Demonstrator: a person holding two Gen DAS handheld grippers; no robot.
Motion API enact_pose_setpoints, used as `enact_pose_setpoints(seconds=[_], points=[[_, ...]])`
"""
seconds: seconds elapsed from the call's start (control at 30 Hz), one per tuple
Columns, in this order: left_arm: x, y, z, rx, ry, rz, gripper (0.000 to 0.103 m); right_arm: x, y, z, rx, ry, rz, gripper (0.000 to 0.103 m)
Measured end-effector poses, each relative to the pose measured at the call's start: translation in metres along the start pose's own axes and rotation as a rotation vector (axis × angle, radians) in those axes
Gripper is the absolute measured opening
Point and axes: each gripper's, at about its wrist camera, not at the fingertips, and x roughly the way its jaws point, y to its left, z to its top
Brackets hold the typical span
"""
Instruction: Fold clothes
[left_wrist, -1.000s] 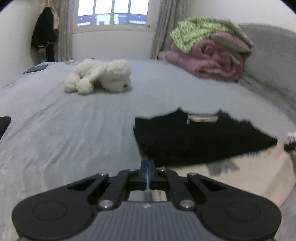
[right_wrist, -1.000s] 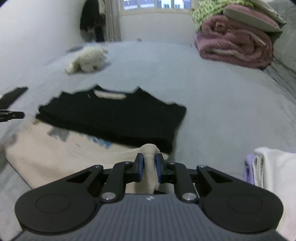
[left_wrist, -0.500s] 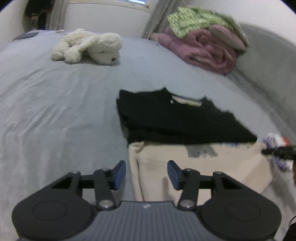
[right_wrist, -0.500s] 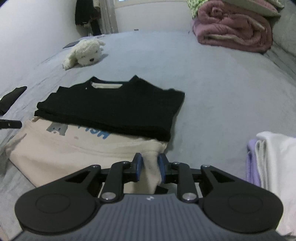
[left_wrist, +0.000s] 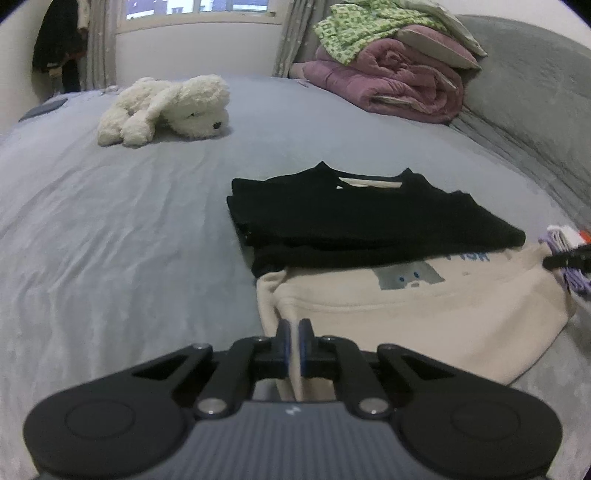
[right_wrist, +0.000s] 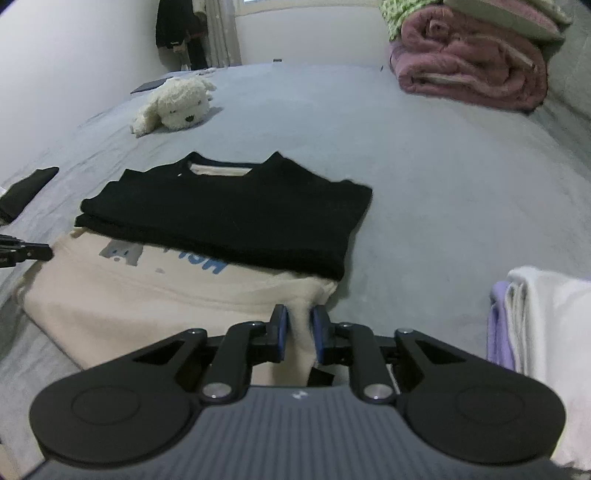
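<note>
Left gripper (left_wrist: 294, 334), open half a second earlier, has closed again on the near left corner of the cream sweatshirt (left_wrist: 424, 314) lying on the bed (left_wrist: 129, 221), half under a folded black shirt (left_wrist: 362, 218). Right gripper (right_wrist: 299, 325): fingers easing apart, cream fabric between them. Re-gripping, probably for the next fold.

On my right wrist feed I can make out blue capital letters on the cream sweatshirt (right_wrist: 122, 295), reading roughly "ISH", with the start hidden under the folded black top (right_wrist: 229, 218). On the left wrist feed the same print is only a blurred blue scrap. I can read nothing else anywhere.
</note>
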Motion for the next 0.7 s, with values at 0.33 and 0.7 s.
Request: enact_pose_setpoints(seconds=[0.33, 0.7], points=[[0.01, 0.001, -0.004, -0.021, 0.046, -0.039, 0.005, -0.013, 0.009, 0.005, -0.013, -0.071, -0.006, 0.014], [-0.008, -0.003, -0.004, -0.01, -0.053, -0.011, 0.004, -0.026, 0.01, 0.006, 0.003, -0.154, 0.003, 0.009]])
